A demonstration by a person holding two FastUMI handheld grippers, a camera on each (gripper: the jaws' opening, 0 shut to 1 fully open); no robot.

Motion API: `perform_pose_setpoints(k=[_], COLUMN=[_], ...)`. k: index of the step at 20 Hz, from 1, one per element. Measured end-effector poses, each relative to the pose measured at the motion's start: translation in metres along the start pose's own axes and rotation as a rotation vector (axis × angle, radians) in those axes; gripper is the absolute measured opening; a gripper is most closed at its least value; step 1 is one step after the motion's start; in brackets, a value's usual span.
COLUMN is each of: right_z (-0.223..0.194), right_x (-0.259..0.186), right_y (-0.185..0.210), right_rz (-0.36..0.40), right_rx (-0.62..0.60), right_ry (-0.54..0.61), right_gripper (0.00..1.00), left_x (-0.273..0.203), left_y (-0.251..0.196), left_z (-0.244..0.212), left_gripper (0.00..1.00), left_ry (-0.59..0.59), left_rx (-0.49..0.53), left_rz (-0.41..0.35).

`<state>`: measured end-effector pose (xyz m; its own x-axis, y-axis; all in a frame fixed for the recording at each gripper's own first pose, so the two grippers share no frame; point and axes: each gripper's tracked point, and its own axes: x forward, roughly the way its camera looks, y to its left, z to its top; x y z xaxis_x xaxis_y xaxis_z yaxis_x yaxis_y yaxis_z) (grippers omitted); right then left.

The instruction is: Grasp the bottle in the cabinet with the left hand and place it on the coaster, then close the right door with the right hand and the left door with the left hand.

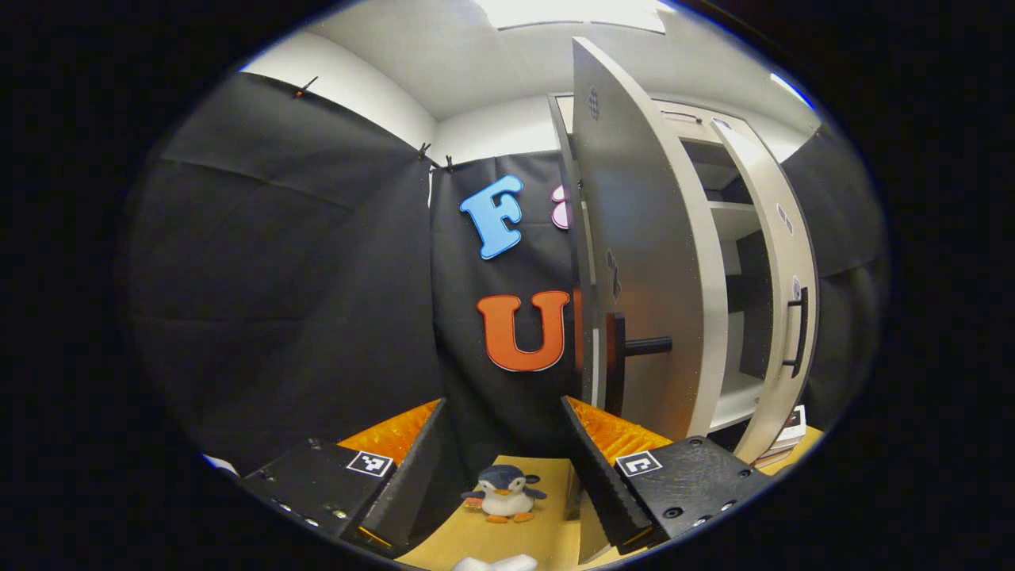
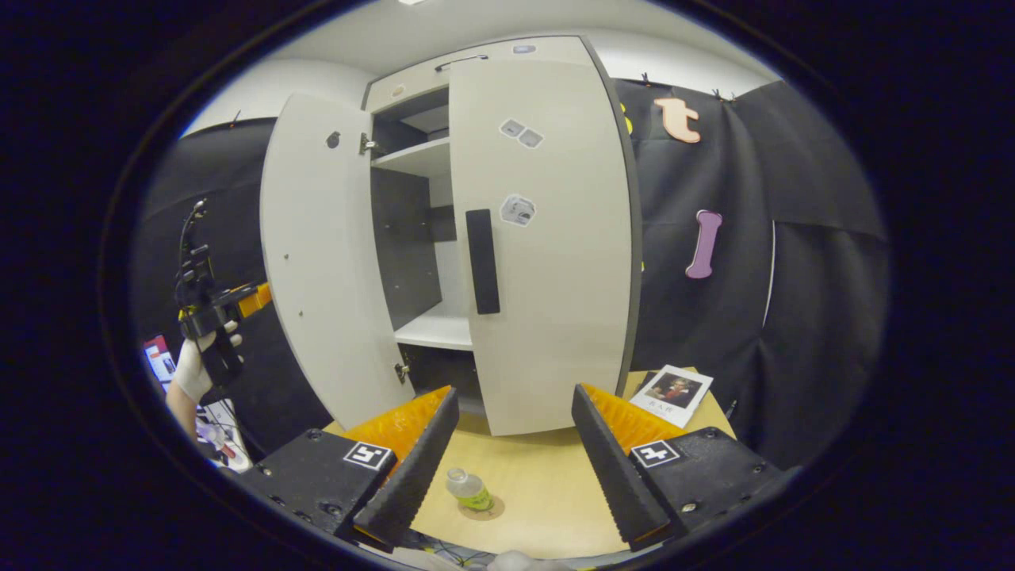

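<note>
With the bottle [image 2: 470,489] on its coaster [image 2: 480,507], both empty, spread grippers [image 1: 503,464] [image 2: 507,452] remain; next push the right door [image 2: 547,238] shut.

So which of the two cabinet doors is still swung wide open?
The left door, the one showing its plain inner face beside the left gripper. The right door, with the black handle, is nearly shut.

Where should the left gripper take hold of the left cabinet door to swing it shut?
Probably the black bar handle near the left door's free edge, approached from the outer face; it stands proud, upright and far from the hinges. The left gripper is open.
</note>
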<state>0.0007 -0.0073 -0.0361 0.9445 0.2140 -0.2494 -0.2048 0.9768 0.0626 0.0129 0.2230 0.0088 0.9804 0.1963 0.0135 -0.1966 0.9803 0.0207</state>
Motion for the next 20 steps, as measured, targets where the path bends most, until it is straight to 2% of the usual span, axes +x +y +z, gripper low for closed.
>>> perform_pose_setpoints(k=[5, 6, 8, 9, 11, 13, 15, 18, 20], right_z=[0.001, 0.002, 0.003, 0.003, 0.003, 0.005, 0.007, 0.009, 0.010], right_x=[-0.005, -0.007, -0.009, -0.011, -0.013, -0.018, -0.019, -0.023, -0.022], right_y=[-0.007, -0.009, -0.011, -0.013, -0.017, -0.019, -0.022, -0.024, -0.024], right_rz=[-0.018, -0.022, -0.030, -0.033, -0.043, -0.054, -0.062, -0.076, -0.078], right_rx=[0.009, 0.009, 0.006, 0.005, 0.005, 0.011, 0.017, 0.015, 0.018], right_ry=[-0.003, -0.005, -0.008, -0.007, -0.010, -0.017, -0.023, -0.035, -0.041], right_gripper=[0.95, 0.92, 0.95, 0.95, 0.95, 0.95, 0.97, 0.92, 0.95], left_x=[-0.005, -0.005, -0.005, -0.004, 0.000, 0.005, 0.003, -0.004, -0.008], left_y=[-0.036, -0.044, -0.065, -0.075, -0.098, -0.116, -0.131, -0.142, -0.144], left_z=[0.003, 0.003, 0.003, 0.003, 0.003, 0.002, 0.000, 0.001, -0.001], left_gripper=[0.87, 0.87, 0.87, 0.90, 0.87, 0.87, 0.97, 0.97, 0.97], left_ry=[0.000, 0.002, 0.004, 0.008, 0.020, 0.029, 0.044, 0.047, 0.055], left_rx=[-0.010, -0.016, -0.030, -0.040, -0.061, -0.064, -0.079, -0.088, -0.076], left_rz=[-0.085, -0.103, -0.146, -0.169, -0.216, -0.239, -0.267, -0.294, -0.297])
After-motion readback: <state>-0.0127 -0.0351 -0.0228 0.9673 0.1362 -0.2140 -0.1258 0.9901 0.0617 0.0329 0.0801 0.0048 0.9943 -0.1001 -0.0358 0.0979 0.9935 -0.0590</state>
